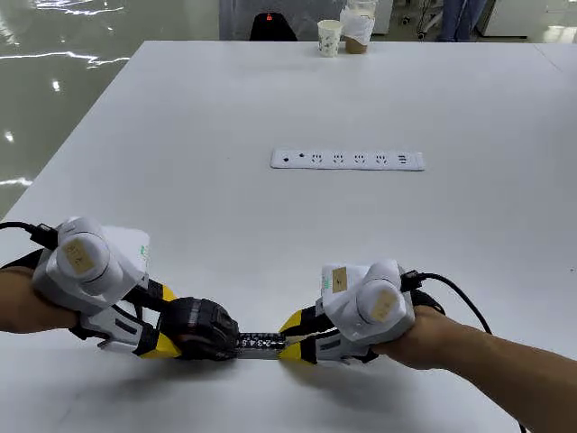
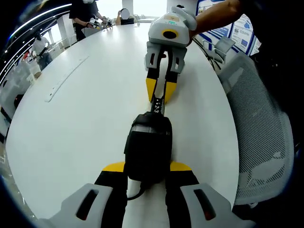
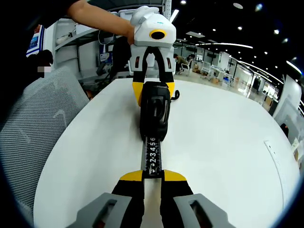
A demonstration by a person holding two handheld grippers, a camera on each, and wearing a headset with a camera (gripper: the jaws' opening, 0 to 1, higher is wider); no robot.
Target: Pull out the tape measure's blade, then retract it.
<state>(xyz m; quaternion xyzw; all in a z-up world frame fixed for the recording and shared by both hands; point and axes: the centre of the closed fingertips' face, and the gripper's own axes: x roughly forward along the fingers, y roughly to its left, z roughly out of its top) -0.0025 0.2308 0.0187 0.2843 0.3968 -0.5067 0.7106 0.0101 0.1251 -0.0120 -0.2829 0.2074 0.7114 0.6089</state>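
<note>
White table [image 1: 361, 90]; black tape measure case [image 1: 200, 329] near its front edge, clamped between the yellow-tipped fingers of left gripper [image 1: 165, 320]; short blade [image 1: 261, 342] drawn out sideways, end pinched between fingers of right gripper [image 1: 290, 336].

Left gripper [image 1: 165, 319] and right gripper [image 1: 290, 336] built alike: rounded white housings, grey frames, black fingers [image 1: 292, 322] tipped in yellow. Tan label [image 1: 77, 255] stuck on left housing, second tan label [image 1: 339, 280] on right. Small green print [image 1: 144, 253] seen on left housing. Black cable [image 1: 18, 227] attached at left unit, looped black cable [image 1: 451, 290] at right.
</note>
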